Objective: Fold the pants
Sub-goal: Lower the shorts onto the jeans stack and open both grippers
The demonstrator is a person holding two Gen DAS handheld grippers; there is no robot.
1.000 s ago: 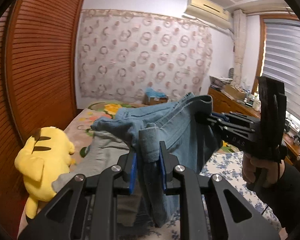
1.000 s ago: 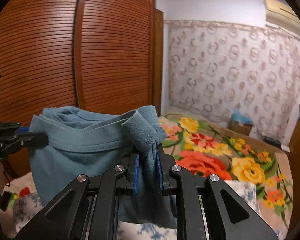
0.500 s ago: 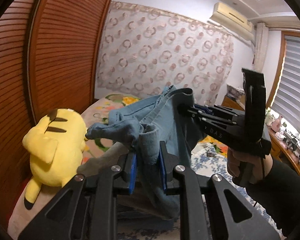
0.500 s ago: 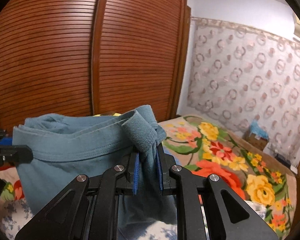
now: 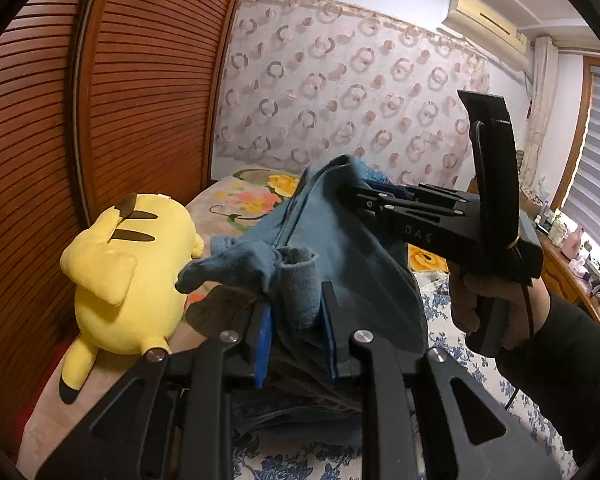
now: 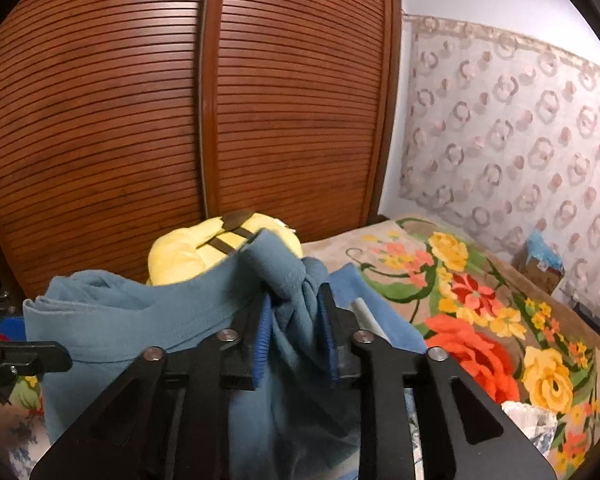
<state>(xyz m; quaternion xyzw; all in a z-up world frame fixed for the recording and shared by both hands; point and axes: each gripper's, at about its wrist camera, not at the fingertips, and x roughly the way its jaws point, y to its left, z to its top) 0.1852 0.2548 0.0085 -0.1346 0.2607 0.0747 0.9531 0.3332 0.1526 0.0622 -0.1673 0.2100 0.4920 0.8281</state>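
Note:
The blue pants [image 5: 340, 264] hang between my two grippers above the bed. My left gripper [image 5: 296, 316] is shut on a bunched fold of the pants. My right gripper [image 6: 296, 320] is shut on another bunched fold of the pants [image 6: 140, 332]. In the left wrist view the right gripper [image 5: 364, 194] reaches in from the right and clamps the far upper edge of the cloth. In the right wrist view the left gripper's fingers [image 6: 24, 358] hold the cloth's left edge. The lower part of the pants is hidden behind the grippers.
A yellow plush toy [image 5: 128, 276] lies on the bed beside the slatted wooden wardrobe [image 6: 180, 100]. A flowered blanket [image 6: 480, 300] covers the bed. Grey clothing [image 5: 220, 308] lies under the pants. A desk with small items [image 5: 572, 248] stands at the right.
Both grippers have swung left and downward with the pants toward the plush toy and wardrobe. The cloth between them has slackened and drawn closer together.

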